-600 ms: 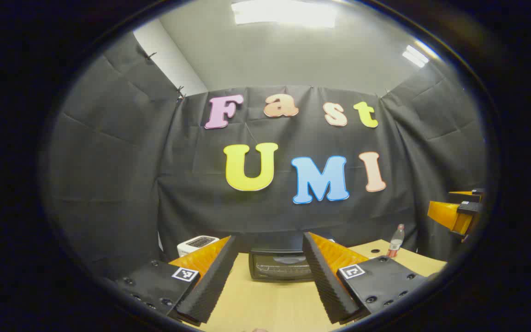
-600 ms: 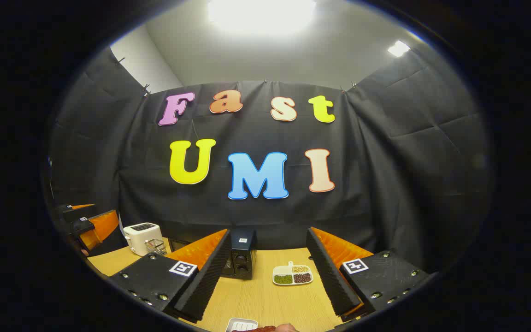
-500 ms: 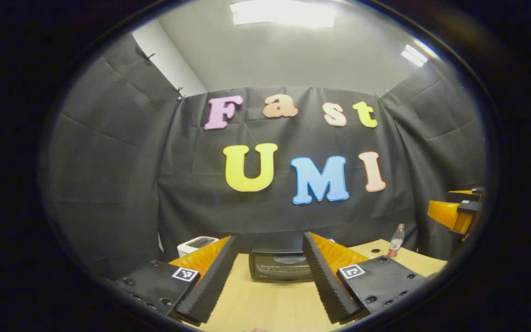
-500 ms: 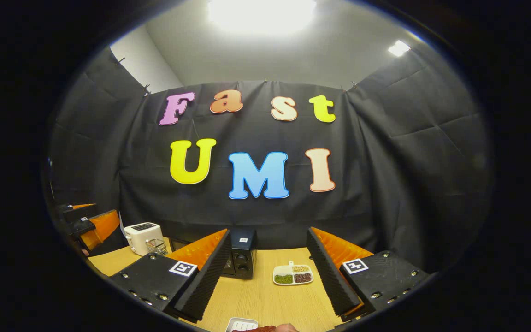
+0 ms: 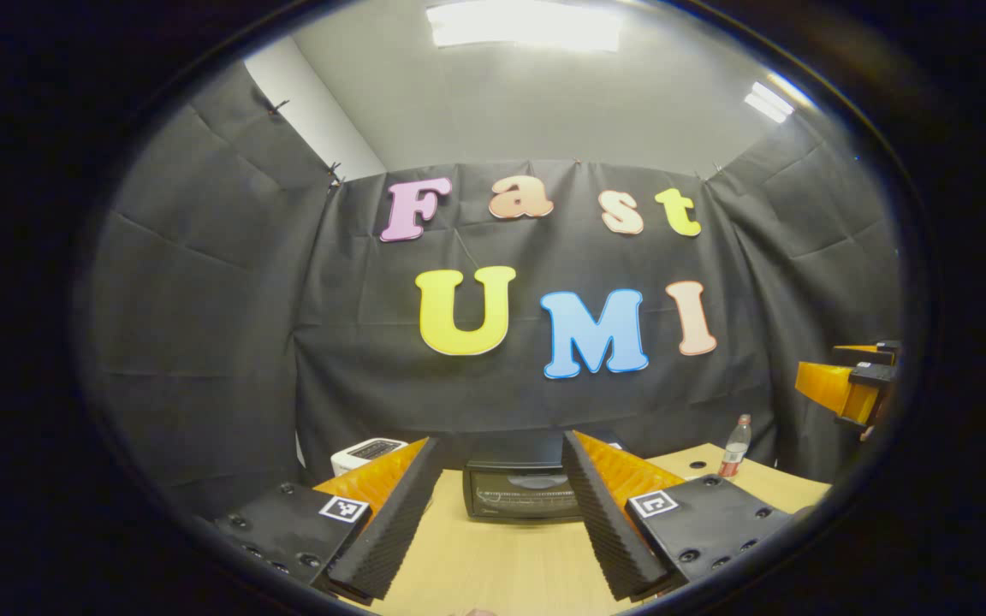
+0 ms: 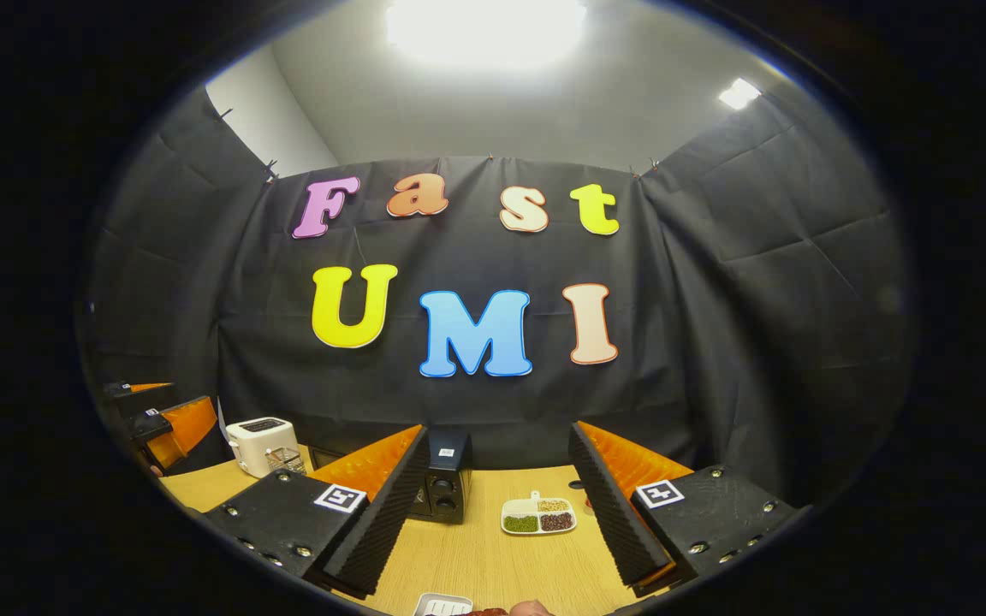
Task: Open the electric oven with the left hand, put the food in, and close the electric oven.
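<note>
Black electric oven (image 5: 520, 492) seen shut on wooden table (image 5: 493, 565), framed between spread fingers of left gripper (image 5: 501, 513), right gripper (image 6: 493, 513) likewise held agape, nothing gripped.

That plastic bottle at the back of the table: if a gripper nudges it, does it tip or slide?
Probably tips. The bottle stands upright, tall and narrow on a small base, so a push up high would likely topple it. It looks like thin clear plastic, likely light, though its fill level can't be made out. Lying down, its round body would probably roll on the smooth table.

orange fingers (image 5: 382, 475), ridged black pads (image 5: 604, 513)
</note>
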Motion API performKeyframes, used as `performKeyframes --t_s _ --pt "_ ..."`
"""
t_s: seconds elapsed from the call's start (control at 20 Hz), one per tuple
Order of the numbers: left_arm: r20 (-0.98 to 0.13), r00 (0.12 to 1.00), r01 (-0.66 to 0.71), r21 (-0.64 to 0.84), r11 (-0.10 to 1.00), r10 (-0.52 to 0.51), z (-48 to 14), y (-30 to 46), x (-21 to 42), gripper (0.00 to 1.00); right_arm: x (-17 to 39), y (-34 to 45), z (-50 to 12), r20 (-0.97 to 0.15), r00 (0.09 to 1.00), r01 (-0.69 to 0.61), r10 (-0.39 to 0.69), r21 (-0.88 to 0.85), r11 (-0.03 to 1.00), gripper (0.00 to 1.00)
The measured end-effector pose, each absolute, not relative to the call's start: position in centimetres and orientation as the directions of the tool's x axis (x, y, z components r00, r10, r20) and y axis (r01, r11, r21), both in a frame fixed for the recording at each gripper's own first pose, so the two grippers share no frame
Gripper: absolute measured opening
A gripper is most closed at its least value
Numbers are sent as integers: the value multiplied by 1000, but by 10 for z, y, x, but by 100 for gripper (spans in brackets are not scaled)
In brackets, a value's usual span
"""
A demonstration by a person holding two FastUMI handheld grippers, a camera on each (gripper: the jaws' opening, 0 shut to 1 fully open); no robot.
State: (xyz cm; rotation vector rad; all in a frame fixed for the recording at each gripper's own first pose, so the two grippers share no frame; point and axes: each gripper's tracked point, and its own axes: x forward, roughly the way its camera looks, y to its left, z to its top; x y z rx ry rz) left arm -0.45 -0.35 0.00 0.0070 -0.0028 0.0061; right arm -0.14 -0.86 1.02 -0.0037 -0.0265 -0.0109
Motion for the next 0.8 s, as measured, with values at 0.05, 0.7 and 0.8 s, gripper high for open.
performKeyframes --t_s 0.05,0.7,0.8 --pt "3 1000 -6 7 1000 6 0 -5 -5 99 -1 -9 10 27 1000 10 -10 -5 1000 99" --pt "11 1000 -13 -20 1000 14 1 -23 -2 99 -8 -22 7 33 999 -36 38 -60 998 99" --pt "19 1000 -21 -15 1000 21 3 -29 1 99 -9 -27 4 33 998 -59 62 -76 995 99"
